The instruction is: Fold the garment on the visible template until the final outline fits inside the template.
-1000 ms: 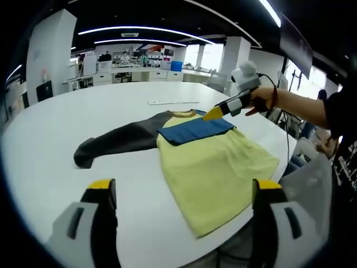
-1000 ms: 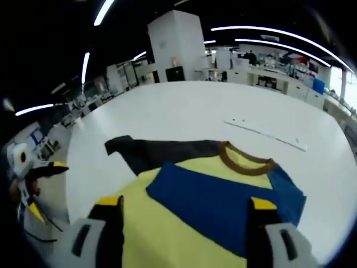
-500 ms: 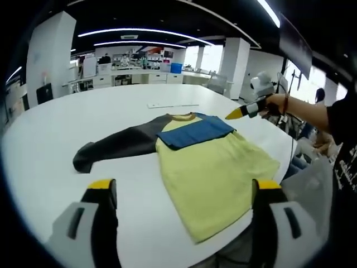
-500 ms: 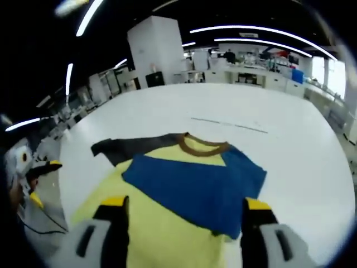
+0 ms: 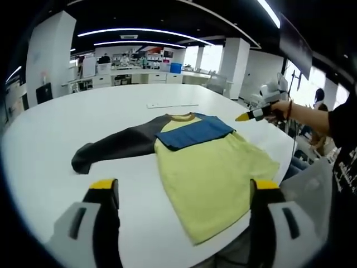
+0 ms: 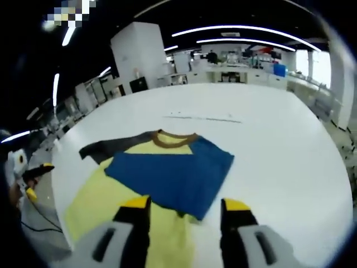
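Note:
A garment lies flat on the white round table (image 5: 61, 117). Its yellow body (image 5: 215, 170) reaches toward the near table edge, and a blue sleeve (image 5: 192, 132) is folded across the chest below the brown collar (image 5: 179, 117). A dark grey sleeve (image 5: 114, 146) stretches out to the left. My left gripper (image 5: 181, 192) is open, short of the garment. My right gripper (image 5: 252, 116) is held off the table's right side by a hand. In the right gripper view my right gripper (image 6: 185, 205) is open above the blue sleeve (image 6: 167, 176) and yellow body (image 6: 92, 204); the left gripper (image 6: 37, 180) shows at the far left.
A thin pale strip (image 5: 173, 104) lies on the table beyond the collar, also seen as the strip (image 6: 201, 118). A person's arm (image 5: 315, 116) and dark shirt stand at the right, with a translucent bag (image 5: 312, 178) below. Desks and a white column (image 6: 136, 58) stand behind.
My right gripper has drawn back from the collar area, off the table's right edge, and its jaws now stand closer together. The garment and my left gripper have barely moved.

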Demonstrator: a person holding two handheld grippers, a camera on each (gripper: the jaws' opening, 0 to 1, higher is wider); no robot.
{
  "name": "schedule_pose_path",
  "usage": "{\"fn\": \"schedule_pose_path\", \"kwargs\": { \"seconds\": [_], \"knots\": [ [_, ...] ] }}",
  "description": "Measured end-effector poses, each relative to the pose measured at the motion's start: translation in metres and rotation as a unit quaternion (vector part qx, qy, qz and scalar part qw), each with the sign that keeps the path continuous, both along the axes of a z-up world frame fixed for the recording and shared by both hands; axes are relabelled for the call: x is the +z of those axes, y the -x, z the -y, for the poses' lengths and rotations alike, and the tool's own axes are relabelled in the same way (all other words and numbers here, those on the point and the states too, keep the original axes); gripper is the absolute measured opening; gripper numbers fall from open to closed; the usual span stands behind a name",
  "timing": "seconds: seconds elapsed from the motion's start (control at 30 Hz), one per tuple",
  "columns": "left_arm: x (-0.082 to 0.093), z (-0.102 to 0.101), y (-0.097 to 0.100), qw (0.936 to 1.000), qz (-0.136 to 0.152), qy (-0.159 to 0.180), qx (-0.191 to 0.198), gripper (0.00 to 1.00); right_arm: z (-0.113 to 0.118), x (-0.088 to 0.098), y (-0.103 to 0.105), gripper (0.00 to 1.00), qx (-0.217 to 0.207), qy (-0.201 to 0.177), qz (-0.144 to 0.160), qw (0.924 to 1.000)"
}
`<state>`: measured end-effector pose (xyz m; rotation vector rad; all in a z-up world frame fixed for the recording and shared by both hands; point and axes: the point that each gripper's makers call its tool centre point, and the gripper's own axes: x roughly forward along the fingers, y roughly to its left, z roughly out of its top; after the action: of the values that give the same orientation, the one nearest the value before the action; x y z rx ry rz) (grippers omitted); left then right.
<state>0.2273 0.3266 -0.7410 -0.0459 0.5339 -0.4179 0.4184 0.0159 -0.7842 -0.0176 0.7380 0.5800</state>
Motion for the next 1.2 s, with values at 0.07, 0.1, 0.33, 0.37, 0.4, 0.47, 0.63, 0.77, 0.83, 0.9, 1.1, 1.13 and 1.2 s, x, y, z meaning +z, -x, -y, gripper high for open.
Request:
{"fn": "schedule_pose_path", "kwargs": {
  "seconds": [0.07, 0.1, 0.33, 0.37, 0.4, 0.47, 0.63, 0.77, 0.83, 0.9, 1.1, 1.13, 1.2],
  "knots": [
    [0.0, 0.0, 0.0, 1.0, 0.0, 0.002, 0.001, 0.94, 0.004, -0.004, 0.003, 0.37, -0.002, 0.003, -0.004, 1.0],
    [0.0, 0.001, 0.001, 1.0, -0.001, 0.004, 0.001, 0.94, 0.006, -0.006, 0.004, 0.34, -0.004, 0.007, -0.005, 1.0],
    [-0.001, 0.002, 0.003, 1.0, -0.004, 0.004, 0.001, 0.93, 0.017, -0.024, 0.005, 0.22, -0.007, 0.024, -0.012, 0.9996],
    [-0.001, 0.001, 0.003, 1.0, -0.004, 0.005, 0.001, 0.93, 0.019, -0.028, 0.005, 0.21, -0.008, 0.027, -0.014, 0.9995],
    [-0.001, 0.001, 0.003, 1.0, -0.006, 0.004, 0.002, 0.93, 0.019, -0.029, 0.006, 0.19, -0.009, 0.029, -0.015, 0.9994],
    [-0.002, 0.0, 0.003, 1.0, -0.006, 0.003, 0.002, 0.92, 0.021, -0.035, 0.007, 0.17, -0.01, 0.033, -0.02, 0.9992],
    [-0.004, -0.001, 0.004, 0.9999, -0.011, 0.003, 0.003, 0.92, 0.023, -0.048, 0.006, 0.14, -0.017, 0.032, -0.026, 0.999],
    [-0.004, -0.001, 0.004, 0.9999, -0.011, 0.008, 0.005, 0.92, 0.021, -0.053, 0.002, 0.13, -0.029, 0.023, -0.023, 0.999],
    [-0.004, -0.001, 0.003, 0.9999, -0.012, 0.005, 0.003, 0.92, 0.018, -0.054, 0.002, 0.12, -0.031, 0.02, -0.022, 0.9991],
    [-0.004, -0.002, 0.003, 0.9999, -0.013, 0.006, 0.005, 0.92, 0.017, -0.057, 0.001, 0.11, -0.032, 0.018, -0.023, 0.999],
    [-0.007, -0.003, 0.004, 0.9998, -0.018, 0.004, 0.007, 0.91, 0.005, -0.059, 0.002, 0.06, -0.037, 0.014, -0.017, 0.9991],
    [-0.007, -0.003, 0.004, 0.9998, -0.019, 0.004, 0.007, 0.91, 0.005, -0.059, 0.002, 0.05, -0.036, 0.014, -0.017, 0.9991],
    [-0.009, -0.004, 0.004, 0.9998, -0.021, 0.002, 0.007, 0.91, 0.005, -0.062, 0.002, 0.02, -0.034, 0.023, -0.013, 0.9991]
  ]
}}
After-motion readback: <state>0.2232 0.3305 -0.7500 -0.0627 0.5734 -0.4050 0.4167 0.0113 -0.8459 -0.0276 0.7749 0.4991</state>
